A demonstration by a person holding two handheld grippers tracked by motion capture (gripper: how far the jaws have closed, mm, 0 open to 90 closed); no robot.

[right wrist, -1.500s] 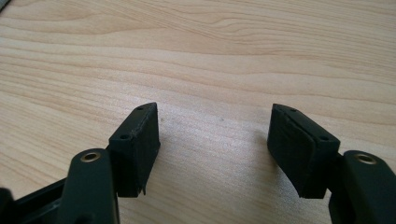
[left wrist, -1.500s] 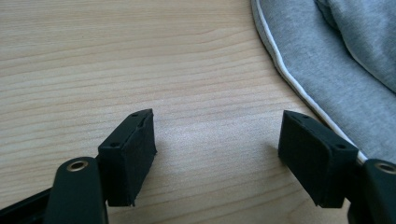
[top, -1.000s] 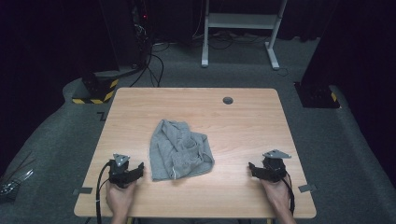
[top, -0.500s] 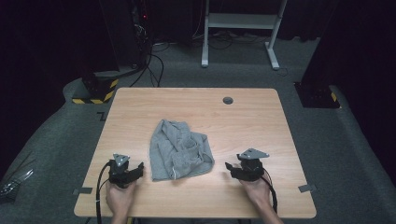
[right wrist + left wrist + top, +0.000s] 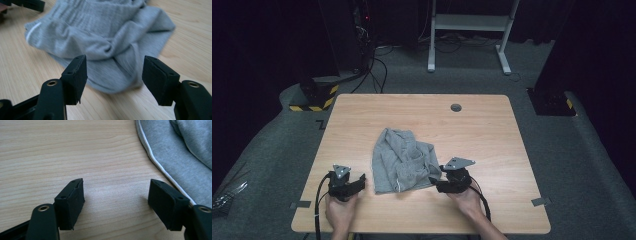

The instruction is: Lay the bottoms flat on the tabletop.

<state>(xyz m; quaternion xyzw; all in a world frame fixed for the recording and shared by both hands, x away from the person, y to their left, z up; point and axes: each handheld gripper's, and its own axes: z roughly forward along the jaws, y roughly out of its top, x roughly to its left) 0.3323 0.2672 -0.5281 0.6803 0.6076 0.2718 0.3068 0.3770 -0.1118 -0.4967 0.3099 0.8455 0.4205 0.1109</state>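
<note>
1. A crumpled grey garment (image 5: 403, 161) is seen lying on the wooden desk (image 5: 492, 130).
2. The right gripper (image 5: 443, 184) is held at the garment's edge.
3. The left gripper (image 5: 357, 183) is held just beside it, fingers apart.

Grey garment (image 5: 180, 152) cut off by the top and right edges in the left gripper view; upper part cropped and near hem blurred in the right gripper view. Left gripper (image 5: 27, 3) there cropped at the top-left corner. Forearms cut off by the bottom edge in the high view. Clutter by the far left edge (image 5: 224, 197) too dark to identify.
</note>
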